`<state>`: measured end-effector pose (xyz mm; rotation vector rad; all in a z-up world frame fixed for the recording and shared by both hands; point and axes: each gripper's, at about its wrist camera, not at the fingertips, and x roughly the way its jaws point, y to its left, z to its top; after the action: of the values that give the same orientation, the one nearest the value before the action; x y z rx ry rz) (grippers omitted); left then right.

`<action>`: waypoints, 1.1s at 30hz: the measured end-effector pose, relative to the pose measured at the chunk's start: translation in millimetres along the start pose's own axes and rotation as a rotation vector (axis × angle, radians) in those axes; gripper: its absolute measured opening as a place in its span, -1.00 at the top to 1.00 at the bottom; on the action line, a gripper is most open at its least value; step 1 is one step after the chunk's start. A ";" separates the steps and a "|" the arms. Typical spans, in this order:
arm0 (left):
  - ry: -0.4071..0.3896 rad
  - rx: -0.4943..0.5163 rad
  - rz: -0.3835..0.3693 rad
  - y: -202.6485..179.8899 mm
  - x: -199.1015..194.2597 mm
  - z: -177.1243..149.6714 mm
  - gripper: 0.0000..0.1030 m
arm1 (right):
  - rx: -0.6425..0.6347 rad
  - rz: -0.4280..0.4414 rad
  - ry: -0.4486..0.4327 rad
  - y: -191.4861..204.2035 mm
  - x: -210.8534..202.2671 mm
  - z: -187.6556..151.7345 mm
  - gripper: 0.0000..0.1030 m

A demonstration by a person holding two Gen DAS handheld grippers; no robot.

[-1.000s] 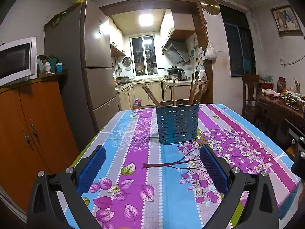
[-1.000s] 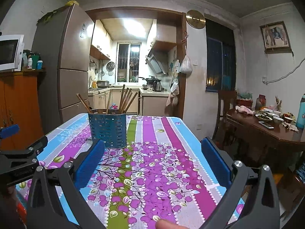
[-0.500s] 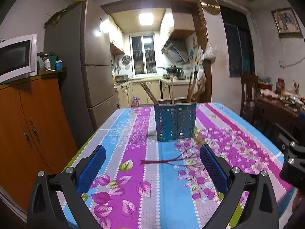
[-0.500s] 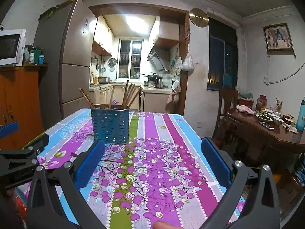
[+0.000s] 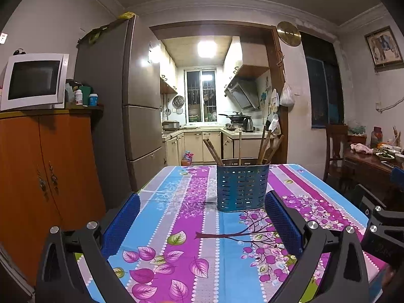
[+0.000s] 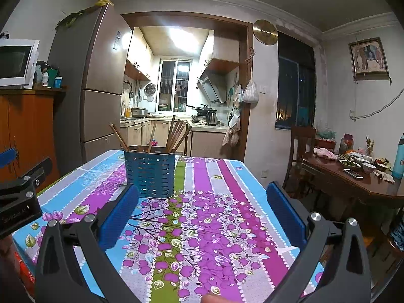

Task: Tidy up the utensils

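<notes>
Left gripper [image 5: 202, 202]: blue-padded fingers spread wide, nothing between them, held low over the near end of the table [image 5: 161, 229]. Right gripper [image 6: 202, 194]: likewise spread wide and empty, held over the same table a little further right. Each shows at the edge of the other's view, the two side by side and apart.

Straight ahead of both: a blue slotted holder [image 5: 242, 185] standing upright on the flowered tablecloth [image 6: 214, 217], toward the far half of the table. Wooden chopsticks [image 5: 263, 145] stick out of its top, most leaning right in a bunch, a pair [image 5: 212, 151] leaning left. The holder is beyond the fingertips of both grippers, not touched by either.

Further out: tall grey fridge [image 5: 121, 116] left of the table, with an orange cabinet [image 5: 43, 176] beside it carrying a white microwave [image 5: 32, 80]. Behind the table, a doorway into a lit kitchen [image 5: 204, 116]. On the right, a dark wooden dining table [image 6: 353, 184] with bowls and dishes, a chair [image 6: 301, 149] at its end.
</notes>
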<state>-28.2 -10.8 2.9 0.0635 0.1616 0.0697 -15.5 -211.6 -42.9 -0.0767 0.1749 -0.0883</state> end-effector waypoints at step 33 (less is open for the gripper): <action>-0.013 0.008 -0.030 0.7 3.6 -7.5 -0.91 | -0.025 0.010 0.016 9.4 7.2 -3.4 -0.90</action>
<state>-25.9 -9.4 -5.0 0.0692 0.1498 0.0391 -8.2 -203.1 -48.3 -0.0999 0.1920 -0.0763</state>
